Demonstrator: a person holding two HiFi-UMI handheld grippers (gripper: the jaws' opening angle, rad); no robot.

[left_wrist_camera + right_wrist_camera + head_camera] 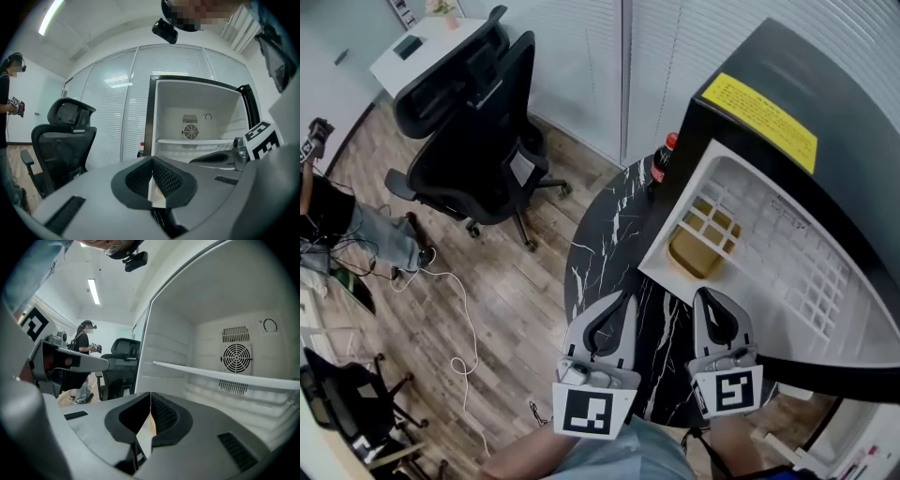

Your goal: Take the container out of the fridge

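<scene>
Office chair (478, 122) stood far left, well clear of the work and not relevant to it.

Left claw (625, 297): clenched, with the pads together in its own view and nothing between them. It hung over the round black counter (605, 234), tip pointing toward the fridge (825, 84).

Right claw (706, 296): likewise clenched and empty in its own view. It sat beside the left claw, with its tip at the lower edge of the fridge's white interior.

Container (701, 246): yellowish and divided into cells. It rested inside the fridge at the left end of the opening, just within the white rim. Neither gripper view showed it clearly.

Key relation: the container lay almost straight ahead of the right claw and near it. From the left claw it lay ahead and off to the right, farther away, so the right claw was judged the nearer one. In the head view the container's long axis appeared to run obliquely, from lower left to upper right, roughly across the right claw's line of approach. The exact angle could not be fixed.

Judgement: no grasp had begun. The right claw would need to release its pads before reaching in, then close over the near wall.

Bottle (664, 155) with a red cap stood on the counter against the fridge's left side, apart from the reach path.
</scene>
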